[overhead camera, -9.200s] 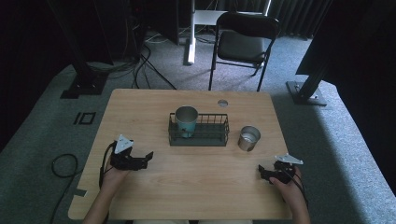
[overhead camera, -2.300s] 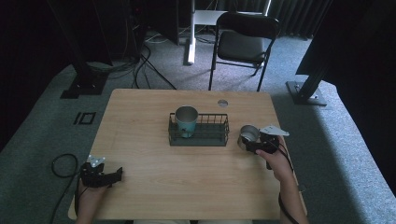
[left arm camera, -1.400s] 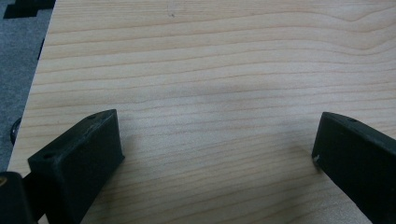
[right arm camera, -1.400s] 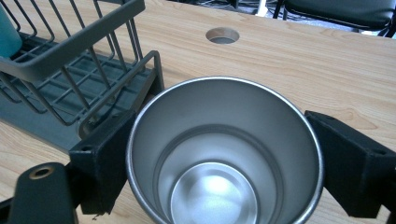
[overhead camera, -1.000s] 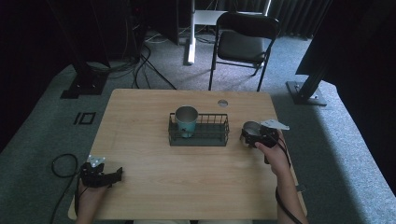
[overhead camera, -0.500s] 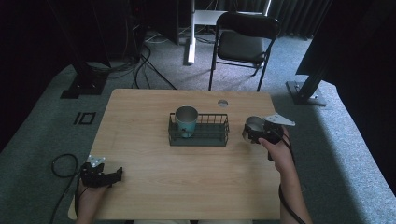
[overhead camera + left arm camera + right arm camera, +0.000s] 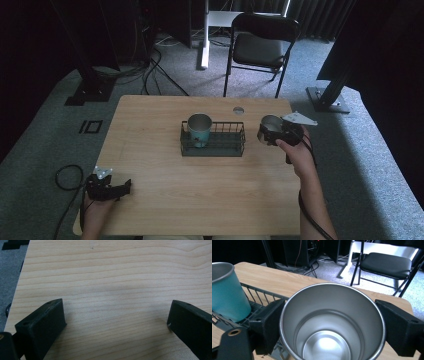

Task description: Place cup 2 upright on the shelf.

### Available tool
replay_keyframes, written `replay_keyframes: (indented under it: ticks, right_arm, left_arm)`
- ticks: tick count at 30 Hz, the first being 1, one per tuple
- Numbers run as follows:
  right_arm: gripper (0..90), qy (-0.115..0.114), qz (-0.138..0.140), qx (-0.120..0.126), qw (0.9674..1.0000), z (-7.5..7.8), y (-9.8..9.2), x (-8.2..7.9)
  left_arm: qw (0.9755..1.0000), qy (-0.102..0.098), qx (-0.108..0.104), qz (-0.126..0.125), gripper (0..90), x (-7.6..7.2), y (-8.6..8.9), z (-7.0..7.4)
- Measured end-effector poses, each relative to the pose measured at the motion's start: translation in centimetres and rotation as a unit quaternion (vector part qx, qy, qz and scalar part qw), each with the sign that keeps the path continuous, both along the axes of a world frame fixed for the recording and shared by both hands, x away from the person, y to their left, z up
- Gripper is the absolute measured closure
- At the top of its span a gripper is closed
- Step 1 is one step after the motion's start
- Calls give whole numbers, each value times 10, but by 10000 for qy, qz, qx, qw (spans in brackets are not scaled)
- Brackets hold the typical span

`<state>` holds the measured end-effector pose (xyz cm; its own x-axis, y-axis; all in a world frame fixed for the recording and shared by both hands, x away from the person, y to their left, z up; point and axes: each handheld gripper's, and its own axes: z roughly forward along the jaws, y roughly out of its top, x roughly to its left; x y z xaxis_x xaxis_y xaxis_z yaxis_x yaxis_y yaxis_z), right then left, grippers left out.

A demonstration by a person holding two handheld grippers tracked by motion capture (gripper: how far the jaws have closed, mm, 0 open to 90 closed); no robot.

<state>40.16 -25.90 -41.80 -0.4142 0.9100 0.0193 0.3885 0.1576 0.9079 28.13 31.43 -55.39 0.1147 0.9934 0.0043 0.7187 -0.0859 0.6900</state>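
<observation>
A silver metal cup (image 7: 270, 122) hangs upright just above the table, off the right end of the black wire basket (image 7: 212, 146); my right gripper (image 7: 274, 134) is shut on it. In the right gripper view the jaws press both sides of the silver cup (image 7: 329, 345), whose open mouth faces the camera and is empty. A teal cup (image 7: 199, 129) stands upright in the basket's left end, and it is the teal cup (image 7: 225, 292) at far left in that view. My left gripper (image 7: 125, 187) rests open at the table's front left, holding nothing (image 7: 116, 325).
The wooden table (image 7: 200, 195) has a round cable hole (image 7: 238, 110) near its back edge. A black folding chair (image 7: 262, 47) stands behind the table, and stand bases and cables lie on the carpet around it.
My right gripper has lifted the silver cup off the table and carried it a little away from the person, still beside the basket's right end. The left gripper has stayed put.
</observation>
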Motion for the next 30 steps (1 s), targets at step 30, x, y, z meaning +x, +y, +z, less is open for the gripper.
replay_keyframes:
  ticks: [30]
  right_arm:
    - [132,-158,637,-6,9978,31,53,13]
  left_arm:
    - [10000,1,1,0,21,0,0,0]
